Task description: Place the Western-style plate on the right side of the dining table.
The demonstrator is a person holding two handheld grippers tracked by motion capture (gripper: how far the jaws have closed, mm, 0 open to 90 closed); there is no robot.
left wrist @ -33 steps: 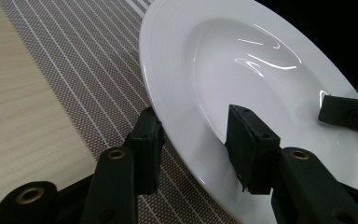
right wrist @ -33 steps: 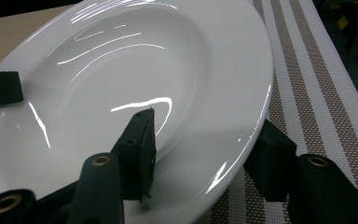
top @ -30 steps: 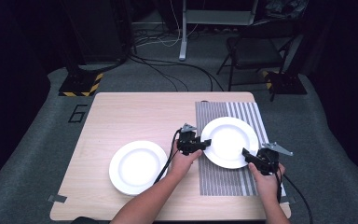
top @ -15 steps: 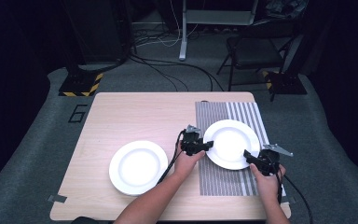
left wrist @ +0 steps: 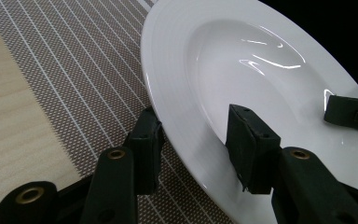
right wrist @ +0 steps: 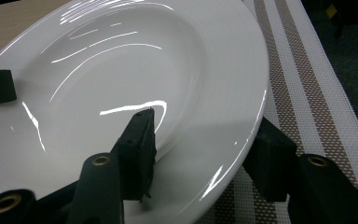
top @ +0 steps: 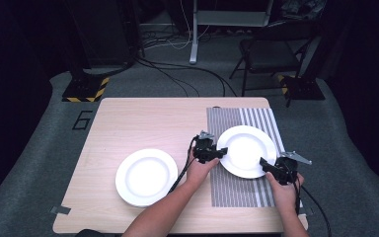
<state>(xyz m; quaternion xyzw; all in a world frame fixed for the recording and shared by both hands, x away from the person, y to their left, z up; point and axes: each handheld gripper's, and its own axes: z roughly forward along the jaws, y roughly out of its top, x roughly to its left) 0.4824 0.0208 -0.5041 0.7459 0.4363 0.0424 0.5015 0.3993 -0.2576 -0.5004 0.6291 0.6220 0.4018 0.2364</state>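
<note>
Gripping the deep white plate (top: 246,150) from two sides: left gripper (top: 211,152) sits on its left rim, right gripper (top: 271,168) on its near-right rim. Plate is the landmark for everything below.

Left gripper view: one jaw is under/outside the rim, the other on the inner slope of the plate (left wrist: 242,74), rim between them, jaws narrowed onto it. The far black tip at the plate's right edge is the other gripper (left wrist: 352,113).

Right gripper view: same setup, one jaw inside the bowl of the plate (right wrist: 135,70), one outside the rim over the mat, rim clamped between. Jaws part-closed, holding the plate.

Plate sits over the striped placemat (top: 237,190), which covers the right part of the wooden table (top: 143,118). Can't tell whether the plate rests on the mat or is slightly raised.

Second white plate (top: 146,176) lies on bare table, well left of the held plate, apart from both grippers.

Beyond the plate, past the far table edge: grey floor, black cables (top: 187,79), a folding chair (top: 271,54), and a yellow-black striped base (top: 84,91) at far left.
</note>
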